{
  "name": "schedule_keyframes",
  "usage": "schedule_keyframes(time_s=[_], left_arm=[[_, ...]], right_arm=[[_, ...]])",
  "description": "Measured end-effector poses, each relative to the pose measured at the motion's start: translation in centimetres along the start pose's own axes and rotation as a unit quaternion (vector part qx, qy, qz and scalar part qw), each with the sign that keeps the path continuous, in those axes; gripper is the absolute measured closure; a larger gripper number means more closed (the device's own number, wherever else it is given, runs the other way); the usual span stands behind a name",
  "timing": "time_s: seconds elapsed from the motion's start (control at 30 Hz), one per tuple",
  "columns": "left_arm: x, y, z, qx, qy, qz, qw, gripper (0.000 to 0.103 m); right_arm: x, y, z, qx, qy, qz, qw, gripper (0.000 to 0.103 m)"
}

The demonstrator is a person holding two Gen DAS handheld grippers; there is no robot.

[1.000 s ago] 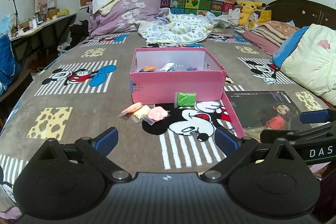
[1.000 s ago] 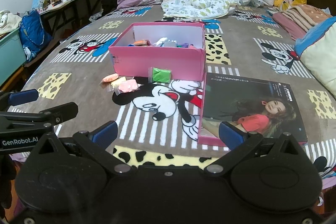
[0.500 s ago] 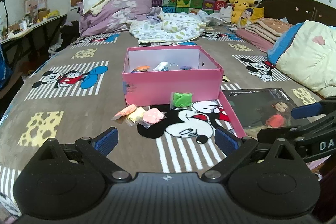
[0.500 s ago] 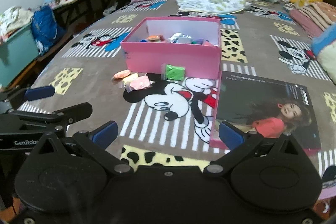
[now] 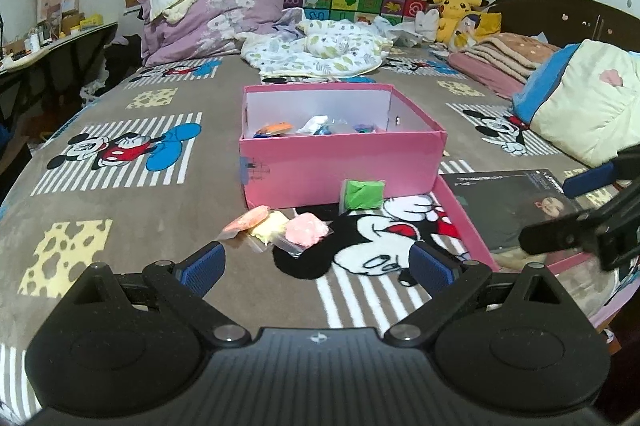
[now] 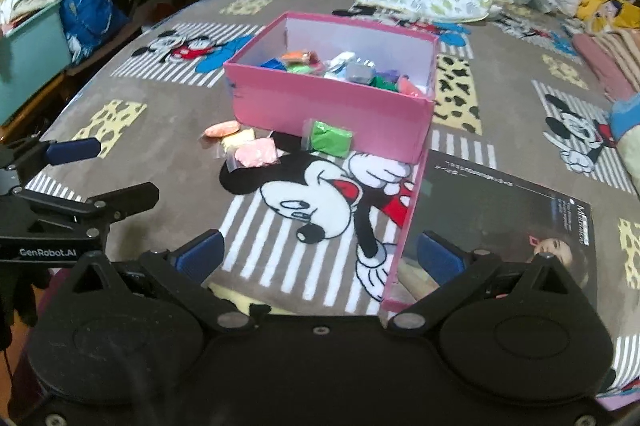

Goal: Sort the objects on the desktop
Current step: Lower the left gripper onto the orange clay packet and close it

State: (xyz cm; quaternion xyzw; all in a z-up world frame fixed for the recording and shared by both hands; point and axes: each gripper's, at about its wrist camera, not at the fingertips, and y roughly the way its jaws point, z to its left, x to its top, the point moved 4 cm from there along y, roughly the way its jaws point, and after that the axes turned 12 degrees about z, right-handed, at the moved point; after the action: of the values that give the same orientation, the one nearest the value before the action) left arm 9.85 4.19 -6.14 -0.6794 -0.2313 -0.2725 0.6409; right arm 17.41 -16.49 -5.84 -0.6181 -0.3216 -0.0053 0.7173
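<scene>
Pink box [image 5: 340, 166] on the bedspread, holding mixed packets. Against its front wall leans a green packet [image 5: 363, 193]; orange [image 5: 245, 220], yellow [image 5: 270, 229] and pink [image 5: 305, 231] packets lie before its left corner. Left gripper [image 5: 316, 264] and right gripper [image 6: 318, 252] — both spread wide, empty — hover in front of the box.

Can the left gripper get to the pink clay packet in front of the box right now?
Probably yes. The left gripper is open and empty, and the pink clay packet lies just ahead with only bare blanket between them.
</scene>
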Motion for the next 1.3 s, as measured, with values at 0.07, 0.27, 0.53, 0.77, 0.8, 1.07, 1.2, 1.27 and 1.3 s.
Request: schedule_keyframes(time_s=[0.07,0.27,0.53,0.77,0.8,1.07,1.2,1.27,1.3], left_arm=[[0.2,0.4,0.3,-0.005,0.003,0.007,1.0,0.004],[0.9,1.5,1.1,-0.015,-0.002,0.007,0.9999,0.004],[2.1,4.8,2.9,-0.024,-0.002,0.014,0.9996,0.004],[2.6,8.4,4.7,-0.01,0.015,0.02,0.9996,0.004],[2.7,8.9,5.0,-0.008,0.017,0.021,0.9996,0.004],[3.4,12.6,6.6,0.006,0.038,0.03,0.9988,0.018],[3.8,14.4,7.1,-0.002,0.041,0.043,0.9982,0.035],[4.0,15.2,7.3,-0.003,0.046,0.048,0.9978,0.039],[4.2,15.5,7.3,-0.001,0.049,0.049,0.9976,0.04]], right_arm=[[0.8,0.2,-0.4,0.008,-0.004,-0.003,1.0,0.0],[3.2,1.4,-0.7,0.036,-0.013,-0.009,0.999,0.0],[6.1,4.6,0.5,0.074,-0.044,0.017,0.996,0.0],[7.9,6.8,0.0,0.074,-0.06,0.015,0.995,0.001],[8.2,7.2,-0.4,0.072,-0.057,0.016,0.996,0.001],[9.5,9.9,-2.4,0.066,-0.032,0.031,0.997,0.005],[9.9,11.1,-1.5,0.061,-0.049,0.035,0.996,0.028],[10.0,12.3,-1.1,0.068,-0.058,0.052,0.995,0.051],[10.0,12.9,-0.9,0.069,-0.058,0.06,0.994,0.051]])
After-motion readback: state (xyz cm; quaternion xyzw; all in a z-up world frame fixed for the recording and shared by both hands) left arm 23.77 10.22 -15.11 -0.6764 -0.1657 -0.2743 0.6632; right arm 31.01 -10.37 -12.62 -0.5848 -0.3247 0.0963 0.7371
